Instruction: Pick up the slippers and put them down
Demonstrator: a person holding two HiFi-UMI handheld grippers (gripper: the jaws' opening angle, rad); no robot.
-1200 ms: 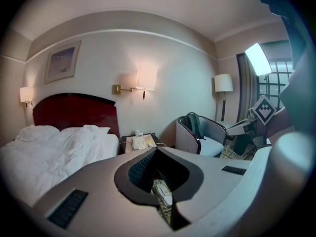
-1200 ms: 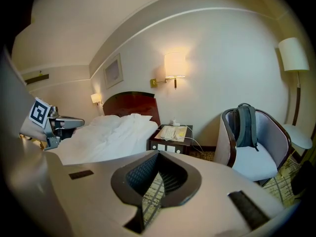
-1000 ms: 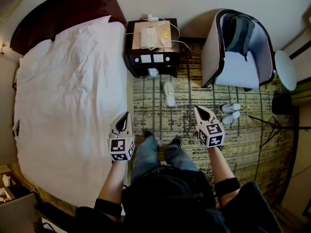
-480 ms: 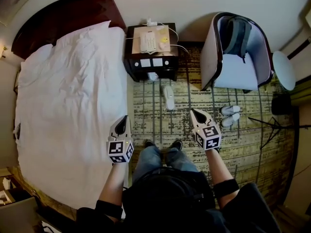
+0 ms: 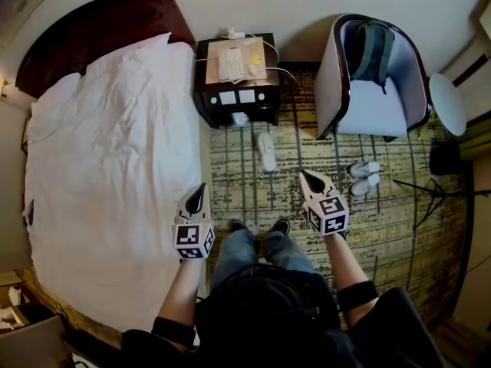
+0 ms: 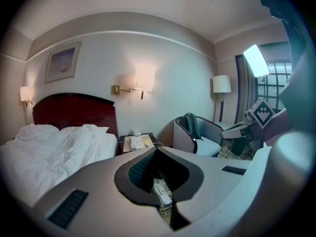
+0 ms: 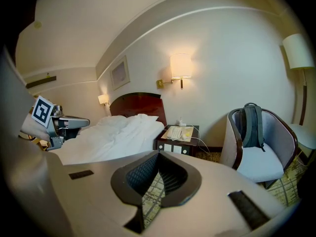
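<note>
Hovering over the carpet point(image 5: 245, 182), left gripper point(image 5: 199, 192) and right gripper point(image 5: 308, 179) both closed tight, nothing held. One white slipper point(image 5: 266, 150) lies far, near the nightstand point(image 5: 238, 94); a pair point(image 5: 364, 178) lies right, by the chair point(image 5: 372, 106). Probably light and floppy, so pinch the upper's edge.

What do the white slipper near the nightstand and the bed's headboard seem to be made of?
The white slipper: probably soft matte cloth, since it shows no shine; too small to be sure. The headboard: likely wood, dark red-brown, with a smooth even surface.
</note>
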